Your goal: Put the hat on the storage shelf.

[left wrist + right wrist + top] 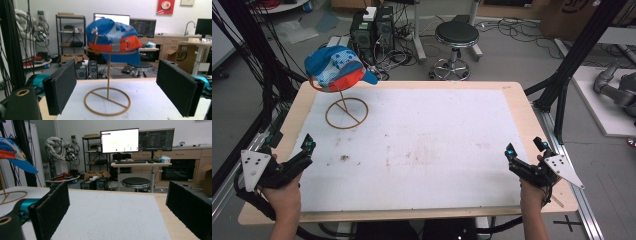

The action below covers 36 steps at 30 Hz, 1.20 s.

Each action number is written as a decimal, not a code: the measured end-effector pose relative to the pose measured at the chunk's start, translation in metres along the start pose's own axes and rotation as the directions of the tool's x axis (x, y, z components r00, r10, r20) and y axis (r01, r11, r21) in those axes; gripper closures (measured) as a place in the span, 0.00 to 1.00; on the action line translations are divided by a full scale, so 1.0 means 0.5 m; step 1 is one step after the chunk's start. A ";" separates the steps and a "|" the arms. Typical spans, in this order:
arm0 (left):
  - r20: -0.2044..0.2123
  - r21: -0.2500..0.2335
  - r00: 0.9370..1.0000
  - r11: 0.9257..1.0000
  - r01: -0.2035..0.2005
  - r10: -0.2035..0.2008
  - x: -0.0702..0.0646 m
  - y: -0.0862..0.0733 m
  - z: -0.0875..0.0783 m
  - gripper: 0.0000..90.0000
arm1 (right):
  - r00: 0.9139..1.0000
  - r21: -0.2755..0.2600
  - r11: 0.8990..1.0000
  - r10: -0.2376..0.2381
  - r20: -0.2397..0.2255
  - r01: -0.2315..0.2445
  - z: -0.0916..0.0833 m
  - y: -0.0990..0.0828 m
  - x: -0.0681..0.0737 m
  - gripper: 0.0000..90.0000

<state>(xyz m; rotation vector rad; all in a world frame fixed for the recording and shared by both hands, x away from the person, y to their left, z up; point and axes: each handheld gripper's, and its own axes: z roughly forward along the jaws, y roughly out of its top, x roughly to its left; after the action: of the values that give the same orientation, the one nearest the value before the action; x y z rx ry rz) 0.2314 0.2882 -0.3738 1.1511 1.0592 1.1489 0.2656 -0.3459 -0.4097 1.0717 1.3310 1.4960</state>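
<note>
Right gripper view: cap (15,152) cut by left edge, only brim and part of crown visible; wire stand (11,195) also clipped there. High view: forearms cut by bottom edge. Monitor (119,140) text too small to read.

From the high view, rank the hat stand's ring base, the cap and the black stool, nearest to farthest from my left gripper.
From the left gripper:
1. Ring base, just ahead on the mat's far left.
2. Cap, atop the stand, above the base.
3. Black stool, on the floor beyond the table, to the right.

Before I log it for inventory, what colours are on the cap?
The cap is mainly blue, with an orange band and white-patterned panels; the left gripper view shows it best.
</note>
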 end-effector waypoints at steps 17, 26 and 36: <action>0.009 0.038 1.000 0.999 -0.008 0.007 -0.021 -0.052 -0.006 0.16 | 1.000 0.004 1.000 -0.002 -0.007 0.002 -0.002 -0.001 0.003 0.05; 0.048 0.038 0.999 0.999 -0.012 0.010 -0.017 -0.056 0.005 0.15 | 1.000 -0.001 1.000 -0.001 0.004 0.001 -0.015 0.000 -0.007 0.05; 0.093 0.035 0.995 0.999 -0.025 0.022 -0.021 -0.057 0.004 0.15 | 1.000 0.002 1.000 -0.012 -0.018 0.012 -0.018 0.002 0.003 0.05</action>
<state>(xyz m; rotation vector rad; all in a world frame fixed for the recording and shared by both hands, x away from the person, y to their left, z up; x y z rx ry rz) 0.2353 0.2763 -0.4014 1.2362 1.0013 1.0882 0.2567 -0.3472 -0.4093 1.0519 1.3498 1.4985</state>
